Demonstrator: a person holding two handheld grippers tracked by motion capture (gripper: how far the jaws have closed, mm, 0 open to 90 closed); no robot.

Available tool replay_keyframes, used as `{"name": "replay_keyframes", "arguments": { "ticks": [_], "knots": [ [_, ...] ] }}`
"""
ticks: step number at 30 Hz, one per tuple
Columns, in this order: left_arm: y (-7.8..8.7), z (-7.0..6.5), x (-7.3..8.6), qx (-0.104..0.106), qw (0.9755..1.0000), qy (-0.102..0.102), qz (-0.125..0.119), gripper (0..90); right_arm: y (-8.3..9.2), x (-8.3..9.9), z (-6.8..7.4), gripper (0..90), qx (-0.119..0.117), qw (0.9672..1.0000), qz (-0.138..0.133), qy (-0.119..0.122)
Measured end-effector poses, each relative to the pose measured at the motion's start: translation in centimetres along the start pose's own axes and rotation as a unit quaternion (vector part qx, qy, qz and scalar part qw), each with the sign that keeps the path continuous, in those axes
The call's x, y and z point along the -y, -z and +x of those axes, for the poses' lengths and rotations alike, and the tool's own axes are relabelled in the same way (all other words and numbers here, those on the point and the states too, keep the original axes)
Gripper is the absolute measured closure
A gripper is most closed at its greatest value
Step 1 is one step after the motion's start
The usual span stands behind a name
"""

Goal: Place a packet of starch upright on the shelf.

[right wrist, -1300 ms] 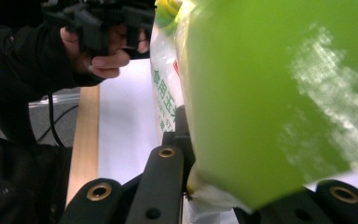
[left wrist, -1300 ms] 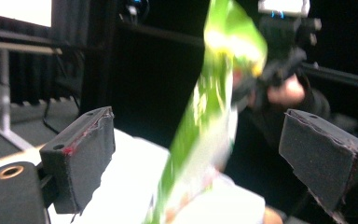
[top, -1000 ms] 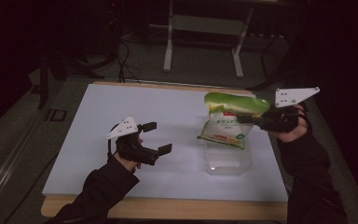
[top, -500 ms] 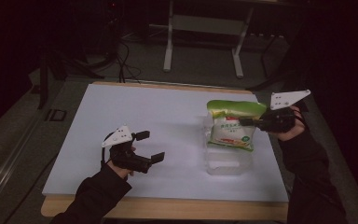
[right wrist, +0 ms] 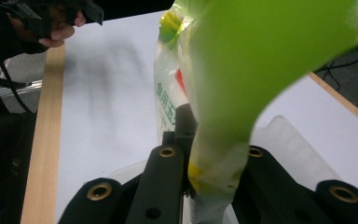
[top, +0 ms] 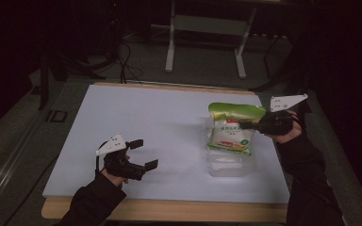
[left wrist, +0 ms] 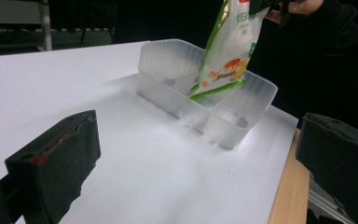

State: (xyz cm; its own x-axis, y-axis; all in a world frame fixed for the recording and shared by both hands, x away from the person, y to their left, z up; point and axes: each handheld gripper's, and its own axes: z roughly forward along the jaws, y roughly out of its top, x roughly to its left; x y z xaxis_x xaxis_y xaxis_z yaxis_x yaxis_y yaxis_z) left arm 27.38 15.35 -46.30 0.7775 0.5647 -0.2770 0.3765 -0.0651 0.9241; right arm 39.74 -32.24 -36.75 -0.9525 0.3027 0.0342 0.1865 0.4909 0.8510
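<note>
Both hands are lower than a second ago, and the green snack bag [top: 231, 134] now hangs with its bottom edge inside the clear plastic container [top: 229, 165] — the right gripper [top: 247, 125] pinches its upper part. Well apart at the table's near edge, the left gripper [top: 143, 154] stands wide and holds nothing.
</note>
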Motion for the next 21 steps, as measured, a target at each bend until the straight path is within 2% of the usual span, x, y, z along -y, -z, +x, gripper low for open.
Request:
{"name": "replay_keyframes", "arguments": {
  "ticks": [6,8,11,13,17,19,21],
  "knots": [
    [0.0,0.3,1.0,-0.001,0.9999,0.010,0.004,0.4,-0.1,0.9,-0.3,84.9,-0.001,0.9998,-0.009,-0.017],
    [-0.1,0.3,1.2,-0.002,0.9999,0.011,0.004,0.4,-0.8,1.1,-0.3,84.9,0.011,0.9997,0.017,-0.015],
    [0.0,0.4,1.2,-0.001,0.9999,0.014,-0.003,0.4,-2.4,2.0,-0.3,84.9,0.011,0.9988,0.046,-0.013],
    [0.1,0.4,1.3,-0.002,0.9999,0.015,-0.004,0.4,-3.2,3.1,-0.7,84.9,-0.004,0.9990,0.034,-0.029],
    [0.1,0.7,1.6,-0.003,0.9998,0.020,-0.004,0.4,-3.3,5.0,-1.1,84.8,-0.004,0.9987,0.016,-0.049],
    [0.0,0.8,1.8,-0.003,0.9997,0.023,-0.002,0.4,-3.1,5.5,-1.2,84.8,-0.003,0.9986,0.007,-0.051],
    [-0.1,0.9,1.9,-0.004,0.9997,0.024,-0.001,0.4,-2.9,5.5,-1.1,84.7,0.003,0.9988,0.009,-0.048]
  ]
}}
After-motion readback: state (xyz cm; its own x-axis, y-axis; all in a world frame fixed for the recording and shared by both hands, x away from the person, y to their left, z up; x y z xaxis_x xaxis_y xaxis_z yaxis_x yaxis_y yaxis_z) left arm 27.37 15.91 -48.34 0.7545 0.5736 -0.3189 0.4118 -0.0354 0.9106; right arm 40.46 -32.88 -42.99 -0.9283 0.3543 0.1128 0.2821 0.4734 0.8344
